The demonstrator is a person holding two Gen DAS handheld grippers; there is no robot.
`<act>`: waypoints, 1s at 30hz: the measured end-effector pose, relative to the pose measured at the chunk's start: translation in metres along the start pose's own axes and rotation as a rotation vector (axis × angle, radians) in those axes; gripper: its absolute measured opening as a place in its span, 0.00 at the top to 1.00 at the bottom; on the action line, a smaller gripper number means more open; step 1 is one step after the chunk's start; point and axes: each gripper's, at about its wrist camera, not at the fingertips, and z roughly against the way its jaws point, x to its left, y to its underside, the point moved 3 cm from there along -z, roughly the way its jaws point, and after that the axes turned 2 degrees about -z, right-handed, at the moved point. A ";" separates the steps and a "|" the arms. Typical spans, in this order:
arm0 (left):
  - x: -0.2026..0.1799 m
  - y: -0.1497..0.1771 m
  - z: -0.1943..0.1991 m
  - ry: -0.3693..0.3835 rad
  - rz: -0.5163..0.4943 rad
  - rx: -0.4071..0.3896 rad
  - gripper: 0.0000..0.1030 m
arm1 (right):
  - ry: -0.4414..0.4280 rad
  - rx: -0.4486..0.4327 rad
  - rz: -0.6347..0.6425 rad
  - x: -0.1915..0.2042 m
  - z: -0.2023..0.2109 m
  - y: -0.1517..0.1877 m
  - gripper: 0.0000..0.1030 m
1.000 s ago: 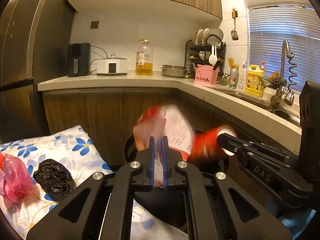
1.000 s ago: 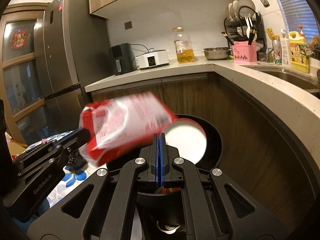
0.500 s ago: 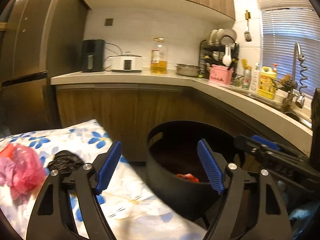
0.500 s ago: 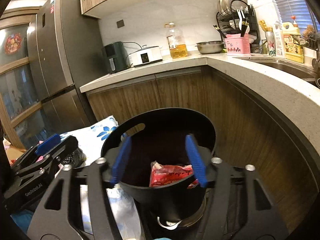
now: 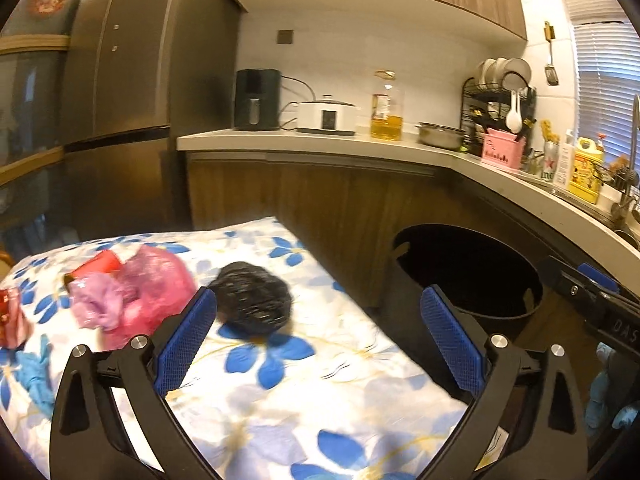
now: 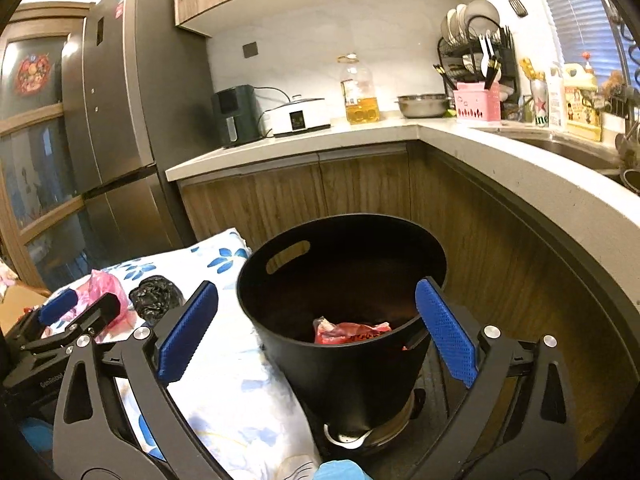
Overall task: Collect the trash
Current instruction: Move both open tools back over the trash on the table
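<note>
A black bin (image 6: 340, 368) stands on the floor by the counter, with a red wrapper (image 6: 352, 332) lying inside. My right gripper (image 6: 316, 292) hovers just before its rim, jaws opening, nothing held between them. My left gripper (image 5: 318, 304) is over the floral cloth (image 5: 320, 400), jaws opening and empty too. On the cloth ahead of it lie a crumpled black bag (image 5: 252, 300), a pink bag (image 5: 148, 296), a red packet (image 5: 10, 316) and a blue glove (image 5: 34, 376). The bin (image 5: 500, 314) sits to the right of the cloth.
An L-shaped counter (image 6: 500, 152) wraps behind and right of the bin, carrying an air fryer (image 5: 256, 100), a cooker (image 5: 326, 116), an oil bottle (image 6: 360, 92) and a dish rack (image 6: 476, 44). A tall fridge (image 6: 116, 112) stands at the left. Wooden cabinets (image 5: 340, 208) back the cloth.
Both grippers were shut on a red and white wrapper above the bin. They have opened wide and the wrapper now lies in the bin. The left gripper has swung left toward the cloth.
</note>
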 end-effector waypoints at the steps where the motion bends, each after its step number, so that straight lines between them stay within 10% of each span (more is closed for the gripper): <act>1: 0.004 0.001 0.003 -0.003 0.006 0.002 0.05 | -0.002 -0.002 0.001 0.004 0.003 0.000 0.05; 17: 0.074 0.028 0.052 -0.193 0.038 -0.039 0.05 | -0.074 -0.086 0.041 0.076 0.026 0.026 0.05; 30: 0.181 0.070 0.083 -0.488 0.108 0.001 0.05 | -0.207 0.039 0.117 0.159 0.004 0.070 0.05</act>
